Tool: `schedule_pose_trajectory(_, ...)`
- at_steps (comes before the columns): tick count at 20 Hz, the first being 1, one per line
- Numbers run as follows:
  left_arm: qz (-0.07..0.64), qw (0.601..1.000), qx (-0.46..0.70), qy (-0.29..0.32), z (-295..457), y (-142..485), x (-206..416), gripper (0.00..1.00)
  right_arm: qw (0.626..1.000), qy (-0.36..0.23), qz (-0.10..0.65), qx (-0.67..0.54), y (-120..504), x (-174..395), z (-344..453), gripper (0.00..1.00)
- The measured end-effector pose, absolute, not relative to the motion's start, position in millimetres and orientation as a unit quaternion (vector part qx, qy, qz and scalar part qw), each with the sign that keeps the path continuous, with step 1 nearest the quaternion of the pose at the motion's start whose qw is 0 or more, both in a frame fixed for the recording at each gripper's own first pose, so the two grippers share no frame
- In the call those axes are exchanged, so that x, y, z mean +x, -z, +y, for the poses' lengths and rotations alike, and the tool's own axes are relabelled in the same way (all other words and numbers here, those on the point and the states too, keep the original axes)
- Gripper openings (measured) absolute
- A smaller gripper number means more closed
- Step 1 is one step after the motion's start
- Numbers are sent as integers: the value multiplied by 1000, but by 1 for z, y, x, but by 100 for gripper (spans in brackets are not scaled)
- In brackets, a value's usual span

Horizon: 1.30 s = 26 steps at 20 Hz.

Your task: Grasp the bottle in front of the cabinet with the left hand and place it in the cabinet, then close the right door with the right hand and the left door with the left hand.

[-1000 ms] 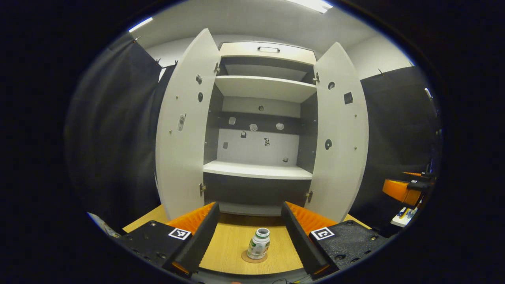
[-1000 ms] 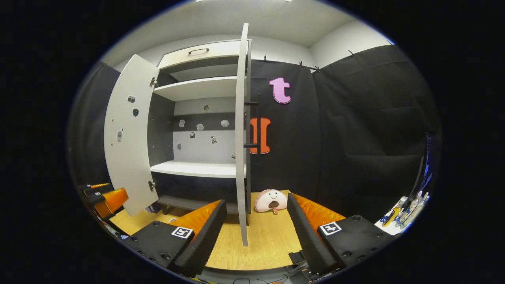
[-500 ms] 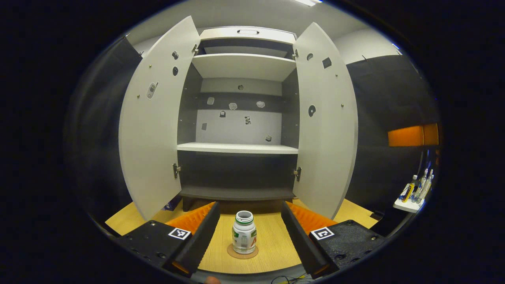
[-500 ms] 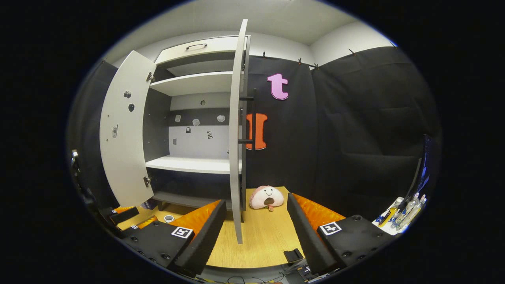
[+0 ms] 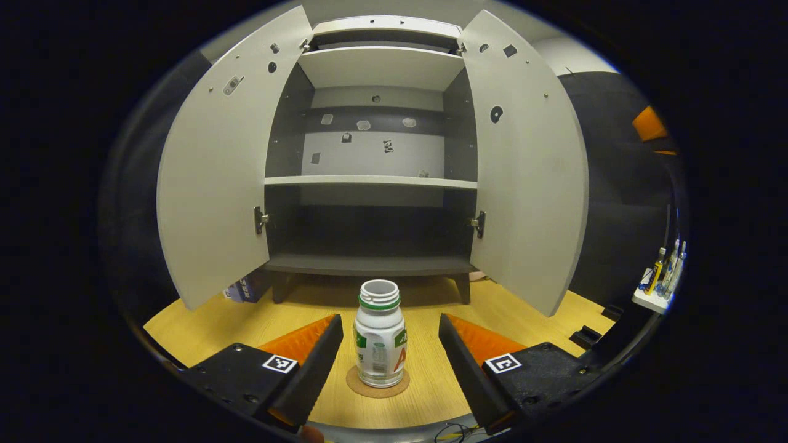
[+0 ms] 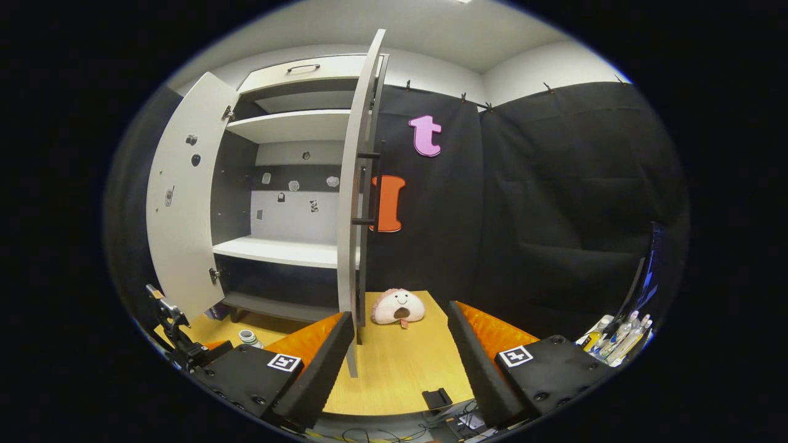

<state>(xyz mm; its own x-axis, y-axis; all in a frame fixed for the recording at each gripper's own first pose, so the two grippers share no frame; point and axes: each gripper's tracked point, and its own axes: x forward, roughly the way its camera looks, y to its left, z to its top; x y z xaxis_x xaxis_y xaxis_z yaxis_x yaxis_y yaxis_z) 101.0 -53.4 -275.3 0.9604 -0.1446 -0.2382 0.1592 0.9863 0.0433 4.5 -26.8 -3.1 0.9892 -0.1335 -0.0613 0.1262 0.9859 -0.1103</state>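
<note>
A: Both cabinet (image 5: 375,184) doors swung wide, so the shelves are reachable.
B: Bottle (image 5: 380,344) upright on its coaster, worktop (image 5: 203,320), between left tongs (image 5: 390,344), spread, not touching. Right tongs (image 6: 400,344) spread, empty.

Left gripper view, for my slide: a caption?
Open left gripper brackets the bottle before the open cabinet.

recording booth, black cloth wall (image 6: 554,184), cabinet (image 5: 369,184)
</note>
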Motion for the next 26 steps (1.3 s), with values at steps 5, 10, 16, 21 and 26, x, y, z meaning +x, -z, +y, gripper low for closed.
schedule_pose_trajectory(5, 138, 987, 39, 67, -46, 317, 120, 96, 995, 70, 38, -58, 4, 7, -30, 98)
schedule_pose_trajectory(10, 157, 985, 38, 63, -43, 345, 134, 95, 995, 73, 48, -57, 10, 11, -32, 98)
schedule_pose_trajectory(16, 168, 982, 40, 77, -47, 358, 139, 78, 994, 73, 53, -58, 13, 20, -29, 98)
schedule_pose_trajectory(21, 163, 981, 60, 87, -47, 329, 145, 77, 995, 68, 50, -49, 16, 27, -27, 98)
schedule_pose_trajectory(26, 164, 977, 50, 128, -62, 280, 153, 77, 997, 55, 39, -44, 17, 27, -14, 94)
